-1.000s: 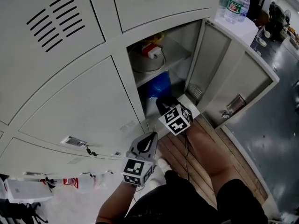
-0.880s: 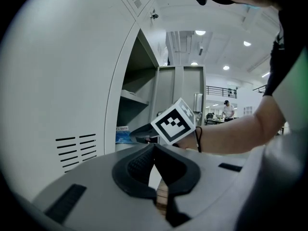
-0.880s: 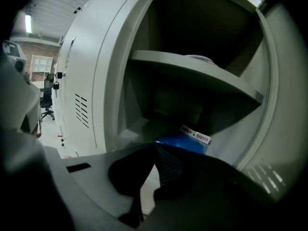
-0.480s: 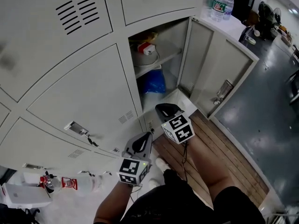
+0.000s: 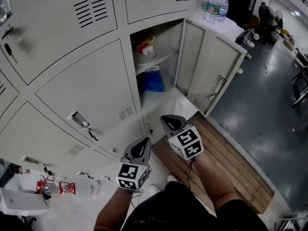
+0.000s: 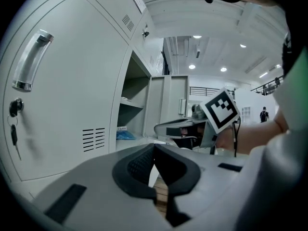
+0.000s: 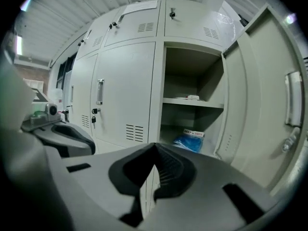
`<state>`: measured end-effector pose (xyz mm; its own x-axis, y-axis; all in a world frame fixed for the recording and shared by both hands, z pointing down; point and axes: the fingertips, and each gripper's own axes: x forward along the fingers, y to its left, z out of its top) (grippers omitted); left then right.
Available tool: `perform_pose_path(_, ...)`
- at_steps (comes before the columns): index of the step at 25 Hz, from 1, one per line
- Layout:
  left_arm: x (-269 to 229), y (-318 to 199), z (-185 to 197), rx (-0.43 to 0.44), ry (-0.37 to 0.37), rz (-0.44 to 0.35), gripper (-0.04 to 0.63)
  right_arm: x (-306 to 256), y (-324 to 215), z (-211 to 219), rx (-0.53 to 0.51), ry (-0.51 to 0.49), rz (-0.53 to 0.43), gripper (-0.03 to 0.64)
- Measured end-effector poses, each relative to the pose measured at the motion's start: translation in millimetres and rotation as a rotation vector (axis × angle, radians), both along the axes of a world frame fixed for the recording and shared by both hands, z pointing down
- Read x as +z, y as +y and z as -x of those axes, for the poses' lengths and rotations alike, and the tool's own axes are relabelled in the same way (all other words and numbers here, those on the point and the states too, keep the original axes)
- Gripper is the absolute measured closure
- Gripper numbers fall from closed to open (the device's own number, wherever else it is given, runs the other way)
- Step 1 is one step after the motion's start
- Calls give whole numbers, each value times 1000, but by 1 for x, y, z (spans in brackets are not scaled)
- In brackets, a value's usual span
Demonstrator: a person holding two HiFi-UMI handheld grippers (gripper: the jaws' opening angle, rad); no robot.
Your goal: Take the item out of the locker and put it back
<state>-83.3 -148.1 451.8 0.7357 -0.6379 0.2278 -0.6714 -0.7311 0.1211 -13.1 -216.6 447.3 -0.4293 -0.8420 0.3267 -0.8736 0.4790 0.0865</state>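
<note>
Grey steel made up the bank of lockers [image 5: 86, 85], and one locker compartment [image 5: 168, 42] stood open at about twelve o'clock in the head view. Its door [image 5: 211, 64] was swung out toward two o'clock. A shelf [image 5: 166, 57] split the compartment. On the shelf sat a pale round container [image 5: 143, 58] with a small red-and-white box [image 5: 143, 48] on top of it. Under the shelf, on the compartment floor, lay the blue bag [image 5: 150, 82] with a white label along its top edge. Nothing touched the bag, and it was well apart from both grippers.

The right gripper [image 5: 167, 119] hung outside the locker at roughly six o'clock from the opening. Its jaws were pressed together with nothing between them. In its own view the blue bag [image 7: 188, 142] showed just past the closed tips [image 7: 155, 147], toward one o'clock.

The left gripper [image 5: 143, 142] was held lower, at about seven o'clock from the right one, facing a closed locker door. Its jaws [image 6: 154, 148] also met, empty, with the right gripper [image 6: 180, 128] at two o'clock in its view.

Wooden boards [image 5: 231, 153] covered the floor at four o'clock. Two water bottles [image 5: 214, 6] stood on a white surface beyond the door, at one o'clock.
</note>
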Motion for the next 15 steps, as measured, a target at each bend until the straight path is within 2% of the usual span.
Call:
perform_pose_path(7,-7,21,-5,-37,-21,-30,591,-9,40,-11,-12,-38,-16,615)
perform_pose_path(15,-16,53,-30,-137,-22,-36,592,-13,87,-38,-73,-118,3,616)
